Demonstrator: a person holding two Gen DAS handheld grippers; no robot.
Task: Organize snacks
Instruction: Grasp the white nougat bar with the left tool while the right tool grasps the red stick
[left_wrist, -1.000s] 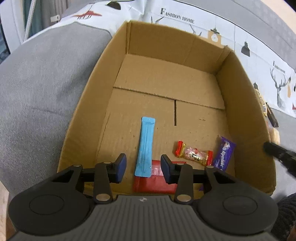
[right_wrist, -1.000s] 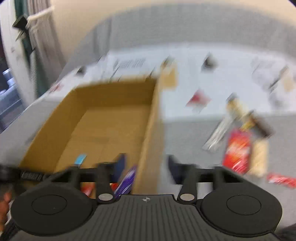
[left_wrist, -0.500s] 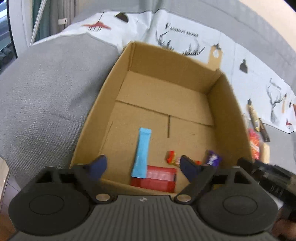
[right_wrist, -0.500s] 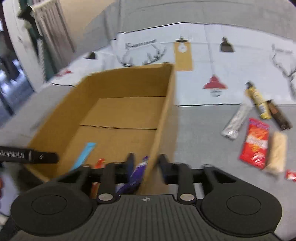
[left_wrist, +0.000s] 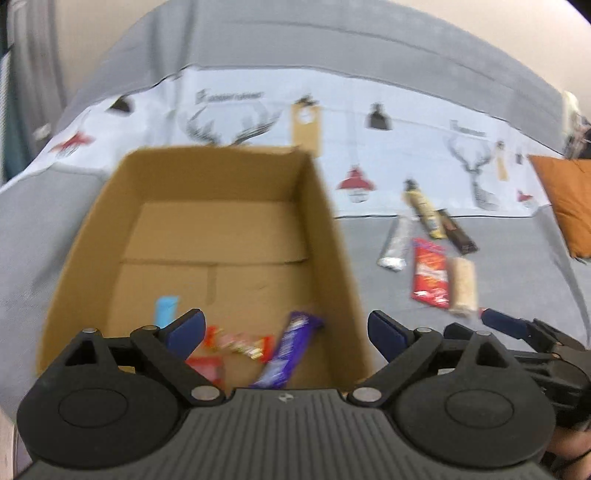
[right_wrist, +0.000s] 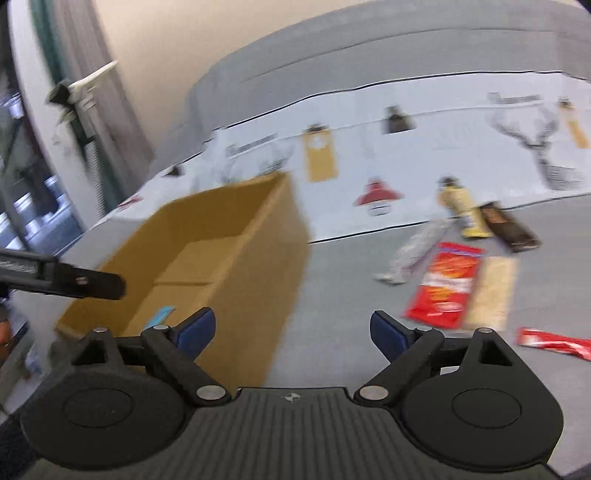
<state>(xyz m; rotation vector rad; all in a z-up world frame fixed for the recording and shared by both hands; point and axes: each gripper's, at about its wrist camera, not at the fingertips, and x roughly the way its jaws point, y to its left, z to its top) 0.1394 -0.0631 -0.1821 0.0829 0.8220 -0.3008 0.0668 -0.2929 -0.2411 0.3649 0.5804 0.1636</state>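
No lettering reads clearly — motion blur smears it all. The printed cloth (left_wrist: 258, 110) bears a dark line of capitals beside a small logo, and the purple bar (left_wrist: 288, 350) shows white script — both illegible.

left wrist: down into cardboard box (left_wrist: 325, 236) | right wrist: beside it | shared: box, snacks (right_wrist: 443, 284)

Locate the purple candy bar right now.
In the left wrist view, the purple candy bar lies inside the cardboard box, near its right wall, just right of the small red-ended candy.
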